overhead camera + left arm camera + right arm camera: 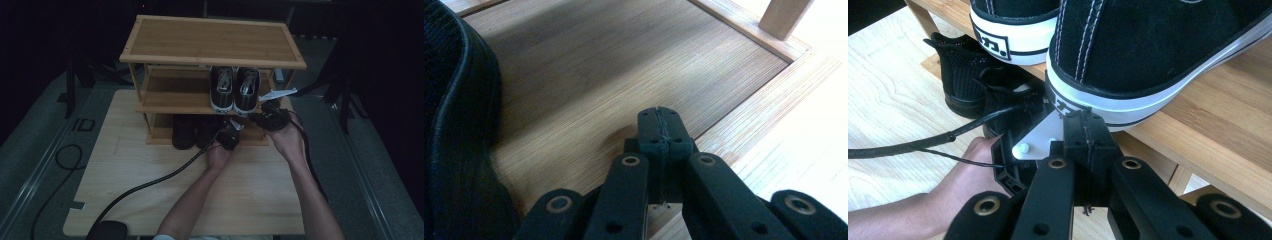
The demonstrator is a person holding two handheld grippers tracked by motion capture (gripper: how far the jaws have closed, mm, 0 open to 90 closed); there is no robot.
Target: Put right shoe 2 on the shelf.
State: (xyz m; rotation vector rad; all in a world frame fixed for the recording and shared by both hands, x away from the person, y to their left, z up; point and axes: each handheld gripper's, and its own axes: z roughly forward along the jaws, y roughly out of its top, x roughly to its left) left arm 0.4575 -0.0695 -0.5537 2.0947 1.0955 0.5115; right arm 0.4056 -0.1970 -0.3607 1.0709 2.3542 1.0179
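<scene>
A bamboo shoe rack (210, 40) stands at the table's far side. A pair of black sneakers with white soles (235, 89) sits on its middle shelf (1208, 125), heels toward me. Two black mesh shoes (192, 131) stand on the bottom shelf (599, 75). My left gripper (229, 133) is shut and empty, low over the bottom shelf's wood, with a mesh shoe (454, 125) close on its left. My right gripper (261, 117) is also shut on nothing; its tips (1085, 125) are right at the white heel of the nearer sneaker (1148, 45).
The rack rests on a pale wooden table (150, 185). A thick black cable (150, 184) trails from the left gripper across the table to a dark object (107, 231) at the front edge. Dark stands and grey floor surround the table.
</scene>
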